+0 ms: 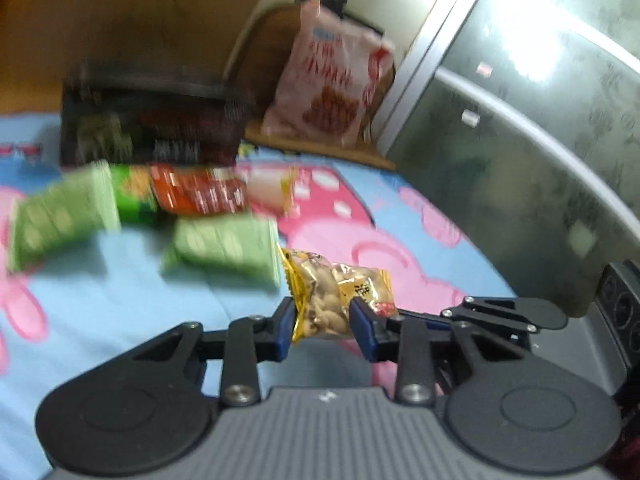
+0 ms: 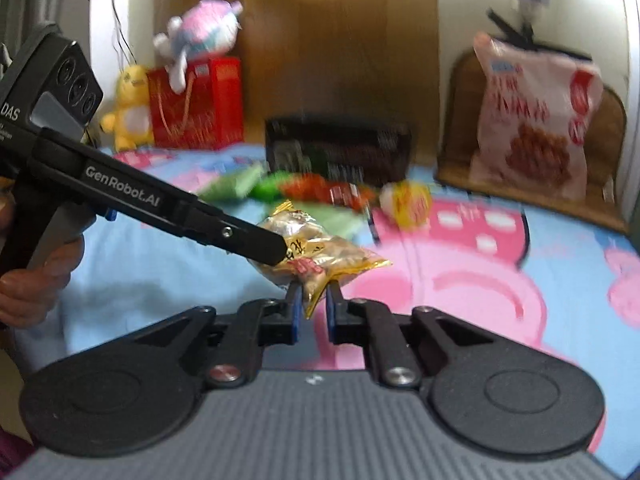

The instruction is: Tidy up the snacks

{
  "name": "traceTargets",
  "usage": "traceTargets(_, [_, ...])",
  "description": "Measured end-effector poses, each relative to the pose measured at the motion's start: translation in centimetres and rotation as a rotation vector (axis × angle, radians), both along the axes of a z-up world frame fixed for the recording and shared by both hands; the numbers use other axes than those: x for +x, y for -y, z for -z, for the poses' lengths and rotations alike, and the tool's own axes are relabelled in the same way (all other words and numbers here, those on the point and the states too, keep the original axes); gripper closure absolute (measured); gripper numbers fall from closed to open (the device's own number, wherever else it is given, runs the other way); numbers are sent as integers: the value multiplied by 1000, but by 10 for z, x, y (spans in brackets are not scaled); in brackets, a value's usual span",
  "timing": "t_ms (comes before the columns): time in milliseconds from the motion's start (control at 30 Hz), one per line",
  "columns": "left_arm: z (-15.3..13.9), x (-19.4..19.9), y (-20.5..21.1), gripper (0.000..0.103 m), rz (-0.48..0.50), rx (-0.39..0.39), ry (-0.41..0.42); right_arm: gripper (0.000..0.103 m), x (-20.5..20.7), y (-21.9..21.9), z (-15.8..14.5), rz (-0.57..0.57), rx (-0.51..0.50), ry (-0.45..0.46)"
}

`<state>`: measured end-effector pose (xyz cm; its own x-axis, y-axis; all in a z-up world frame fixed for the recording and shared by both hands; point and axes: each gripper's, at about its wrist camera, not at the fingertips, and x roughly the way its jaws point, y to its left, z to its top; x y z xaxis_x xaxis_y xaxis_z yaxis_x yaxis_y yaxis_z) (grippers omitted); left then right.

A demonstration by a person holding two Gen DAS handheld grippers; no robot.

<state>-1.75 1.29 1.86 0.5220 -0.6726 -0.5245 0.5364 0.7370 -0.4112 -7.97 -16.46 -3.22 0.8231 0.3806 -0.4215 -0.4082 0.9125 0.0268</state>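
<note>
Home bedroom indicated: cartoon-pig bedsheet (image 2: 460, 280), wooden headboard (image 2: 336, 40) behind it, plush toys (image 2: 204, 32) left of the headboard.

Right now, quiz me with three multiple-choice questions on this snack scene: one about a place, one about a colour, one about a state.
1. Where is the black basket?
A. behind the loose snacks
B. on the chair
C. under the bedsheet

2. What colour is the gift bag?
A. blue
B. red
C. white

3. The peanut packet is:
A. lying flat
B. in the basket
C. gripped by both tongs

Answers: A, it sits beyond the packets; B, red beside the yellow toy; C, left tongs and right tongs both pinch it.
</note>
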Motion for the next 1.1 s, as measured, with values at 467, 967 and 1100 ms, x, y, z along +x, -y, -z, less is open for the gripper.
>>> traceTargets(467, [-63,152,-23,72,-288,45,150,86,186,-43,-59,-20,-15,106])
traceTargets(967, [-28,113,-68,64,-380,-43,42,60,172,61,-17,131,278,-202])
traceTargets(1100, [-17,91,-44,64,-330,-44,23,48,162,57,1,112,299,-256])
